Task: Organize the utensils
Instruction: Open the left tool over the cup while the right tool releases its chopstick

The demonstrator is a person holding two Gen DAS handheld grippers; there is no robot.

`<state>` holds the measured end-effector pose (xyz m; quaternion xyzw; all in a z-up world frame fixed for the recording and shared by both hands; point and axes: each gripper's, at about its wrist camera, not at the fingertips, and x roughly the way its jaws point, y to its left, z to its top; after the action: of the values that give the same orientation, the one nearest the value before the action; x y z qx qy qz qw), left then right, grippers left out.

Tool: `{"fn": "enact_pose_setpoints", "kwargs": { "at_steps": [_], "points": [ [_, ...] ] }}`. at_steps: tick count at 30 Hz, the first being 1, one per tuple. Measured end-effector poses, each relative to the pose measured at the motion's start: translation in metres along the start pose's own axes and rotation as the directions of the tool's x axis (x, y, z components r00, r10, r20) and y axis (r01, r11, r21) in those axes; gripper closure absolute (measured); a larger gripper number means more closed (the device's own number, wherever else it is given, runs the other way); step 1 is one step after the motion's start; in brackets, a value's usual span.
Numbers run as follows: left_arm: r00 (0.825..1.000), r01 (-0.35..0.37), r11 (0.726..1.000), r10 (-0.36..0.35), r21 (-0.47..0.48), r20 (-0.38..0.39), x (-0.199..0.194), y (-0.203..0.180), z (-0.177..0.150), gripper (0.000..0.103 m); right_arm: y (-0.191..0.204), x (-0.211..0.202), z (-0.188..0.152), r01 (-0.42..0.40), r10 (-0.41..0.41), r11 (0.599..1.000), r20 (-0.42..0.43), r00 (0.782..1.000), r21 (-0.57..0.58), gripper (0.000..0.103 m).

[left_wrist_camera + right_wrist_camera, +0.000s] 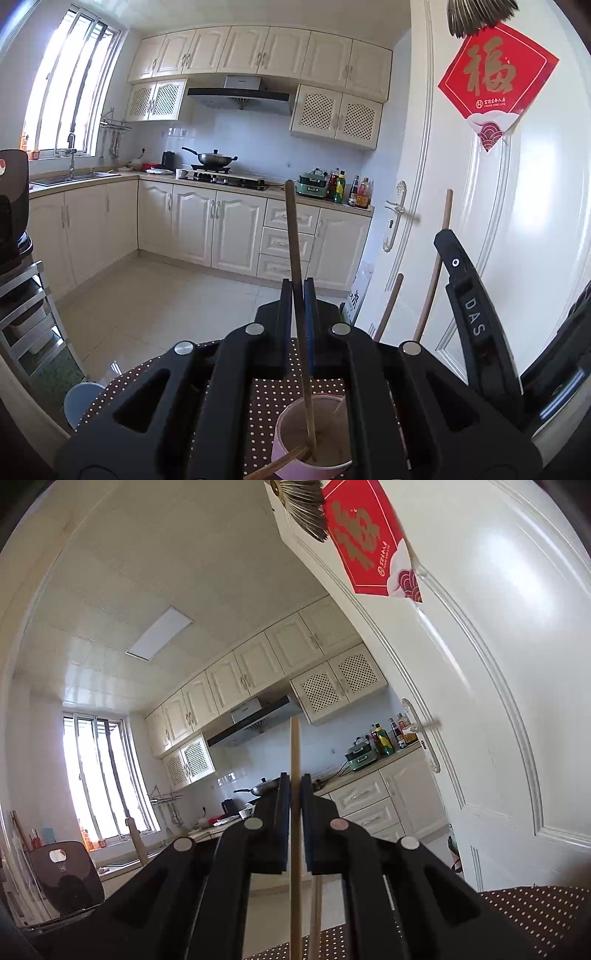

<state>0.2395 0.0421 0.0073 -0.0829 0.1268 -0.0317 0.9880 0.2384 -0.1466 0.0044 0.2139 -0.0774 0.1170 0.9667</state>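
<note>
Left gripper (298,286) pinches a dark chopstick (295,236) mid-shaft at lower centre, tip inside the pink cup (291,459), while right gripper (293,781) clamps a pale chopstick (294,746); both appear light, stiff, slippery, best gripped mid-length.

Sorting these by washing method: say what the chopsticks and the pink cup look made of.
Chopstick in the left gripper: likely wood or bamboo, matte brown with faint grain. Pink cup: smooth, thin-rimmed, pale dull inside; plastic or ceramic, can't tell which.
</note>
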Motion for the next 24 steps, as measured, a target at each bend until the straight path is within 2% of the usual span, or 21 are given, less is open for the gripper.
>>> {"fn": "enact_pose_setpoints", "kwargs": {
  "at_steps": [11,18,24],
  "points": [
    [1.0,0.004,1.0,-0.004,0.013,-0.001,-0.002,-0.001,-0.001,0.096,0.002,0.003,-0.015,0.026,-0.029,0.997,-0.046,0.999,-0.066,0.098],
    [1.0,0.026,0.999,-0.026,0.047,-0.001,-0.004,-0.005,-0.003,0.096,-0.003,-0.002,-0.021,0.028,-0.042,0.993,-0.124,0.991,-0.111,0.098],
    [0.999,0.05,0.994,-0.049,0.094,-0.019,-0.004,-0.008,-0.006,0.096,-0.009,-0.001,-0.025,-0.01,-0.015,0.994,-0.228,0.974,-0.105,0.095]
  ]
}}
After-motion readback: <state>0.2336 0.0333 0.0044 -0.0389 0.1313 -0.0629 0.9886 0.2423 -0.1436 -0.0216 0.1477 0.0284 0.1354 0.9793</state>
